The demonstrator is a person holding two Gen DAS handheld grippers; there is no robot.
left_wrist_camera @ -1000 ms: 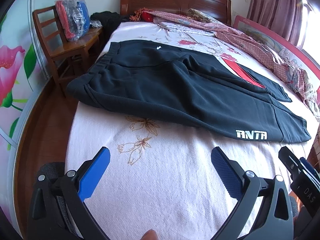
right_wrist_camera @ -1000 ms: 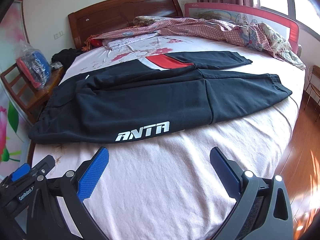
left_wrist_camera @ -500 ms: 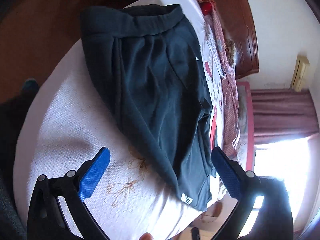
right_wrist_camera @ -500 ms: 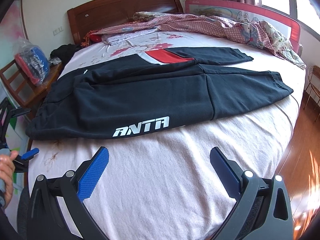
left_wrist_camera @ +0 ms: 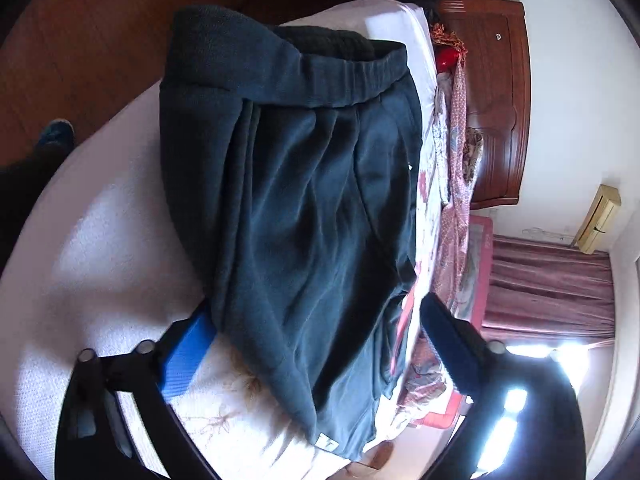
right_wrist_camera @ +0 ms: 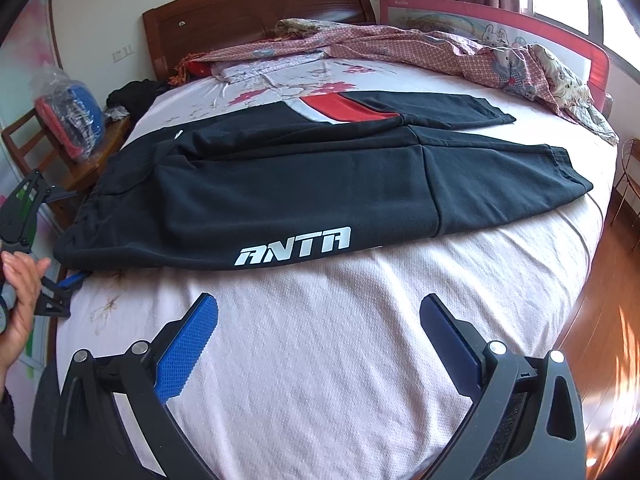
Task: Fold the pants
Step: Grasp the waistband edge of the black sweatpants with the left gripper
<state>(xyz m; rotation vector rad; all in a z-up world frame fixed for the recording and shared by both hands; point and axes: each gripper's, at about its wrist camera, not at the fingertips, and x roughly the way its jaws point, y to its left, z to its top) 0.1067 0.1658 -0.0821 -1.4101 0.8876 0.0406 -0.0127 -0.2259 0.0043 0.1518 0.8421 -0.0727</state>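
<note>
Black sweatpants (right_wrist_camera: pixel 304 196) with a white ANTA logo (right_wrist_camera: pixel 294 251) and a red panel lie flat across the bed, waistband to the left. In the left wrist view the pants (left_wrist_camera: pixel 304 216) fill the middle, waistband (left_wrist_camera: pixel 320 76) at the top. My left gripper (left_wrist_camera: pixel 316 332) is open, turned on its side, with its jaws straddling the pants' near edge by the waist end; one blue finger (left_wrist_camera: pixel 188 348) slides under the cloth. It also shows in the right wrist view (right_wrist_camera: pixel 44 256) at the bed's left edge. My right gripper (right_wrist_camera: pixel 318 336) is open and empty above the bare sheet.
The pink sheet (right_wrist_camera: pixel 360 340) covers the bed. A rumpled checked quilt (right_wrist_camera: pixel 460 56) lies at the far side by the red bed rail (right_wrist_camera: pixel 520 20). A wooden chair (right_wrist_camera: pixel 52 152) with a bag of clothes stands left of the bed. The wooden headboard (right_wrist_camera: pixel 256 20) is behind.
My left gripper has swung to the bed's left side, rolled sideways, and closed in on the waist end of the pants. My right gripper has barely moved.
</note>
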